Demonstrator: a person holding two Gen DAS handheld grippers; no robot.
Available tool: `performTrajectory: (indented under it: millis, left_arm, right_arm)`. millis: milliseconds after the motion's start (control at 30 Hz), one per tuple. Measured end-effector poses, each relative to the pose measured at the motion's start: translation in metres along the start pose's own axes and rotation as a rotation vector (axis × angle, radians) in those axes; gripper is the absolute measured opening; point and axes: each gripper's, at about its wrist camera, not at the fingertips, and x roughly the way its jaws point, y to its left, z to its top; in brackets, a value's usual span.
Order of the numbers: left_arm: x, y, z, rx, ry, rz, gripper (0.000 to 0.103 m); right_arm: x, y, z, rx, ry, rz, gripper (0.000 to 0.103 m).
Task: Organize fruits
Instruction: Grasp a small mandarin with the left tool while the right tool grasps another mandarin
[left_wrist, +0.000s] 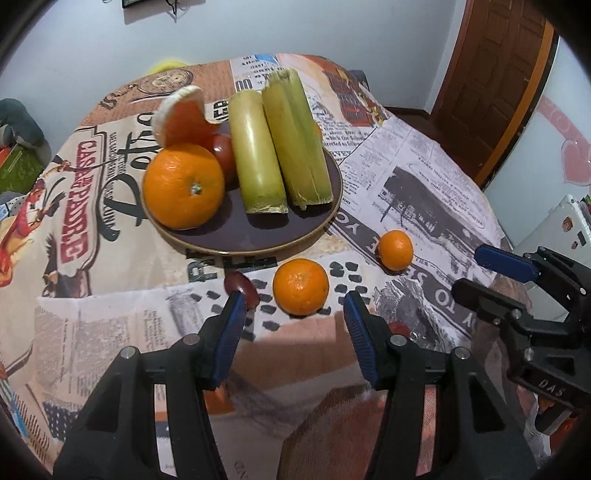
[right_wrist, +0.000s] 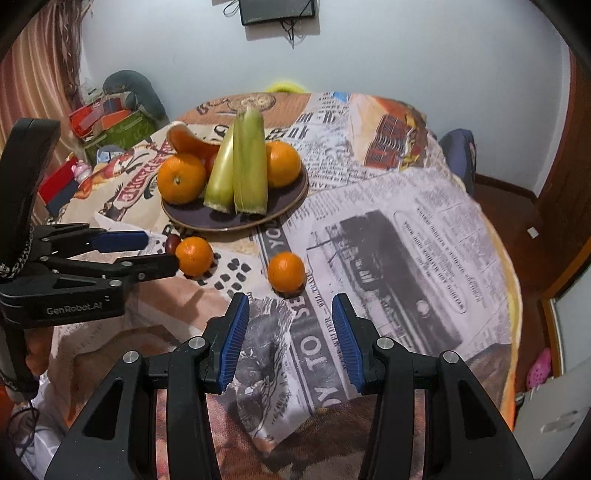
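Two round, bumpy tangerines (left_wrist: 300, 286) (right_wrist: 286, 272) sit near the smooth dark plate (left_wrist: 258, 240). Both grippers' ribbed blue fingers (left_wrist: 231, 332) (right_wrist: 345, 338) are wide open, holding nothing.

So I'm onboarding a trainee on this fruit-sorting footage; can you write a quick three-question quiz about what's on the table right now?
1. True or false: both the left gripper and the right gripper are open and hold nothing.
2. How many oranges lie on the tablecloth off the plate? A) one B) two C) four
3. Fill in: the small dark red fruit beside the nearer loose orange sits by the left gripper's ____ fingertip.

Key: 1 true; 2 B, the other being the farther loose orange; 3 left.
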Motion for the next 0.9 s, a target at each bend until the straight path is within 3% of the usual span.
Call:
performTrajectory:
  millis: [233, 333, 533, 733, 900]
  left_arm:
    - [0.019, -0.002, 0.002, 0.012, 0.017, -0.013, 0.048]
    - [0.021, -0.005, 0.004, 0.024, 0.019, -0.011, 0.036]
    - [0.019, 0.001, 0.004, 0.002, 0.012, -0.037, 0.036]
    - [0.003, 0.008, 0.007, -0.019, -0.025, -0.052, 0.036]
    - [-0.012, 0.021, 0.011, -0.038, -0.066, -0.033, 0.036]
  right_arm:
    - [0.021, -0.004, 0.004, 0.018, 0.022, 0.032, 0.043]
    - [0.031, -0.003, 0.007, 0.019, 0.033, 0.047, 0.043]
    - [0.049, -0.001, 0.013, 0.012, 0.061, 0.069, 0.043]
    - [0.060, -0.003, 0.016, 0.023, 0.083, 0.057, 0.030]
    - [0.053, -0.003, 0.015, 0.030, 0.066, 0.054, 0.029]
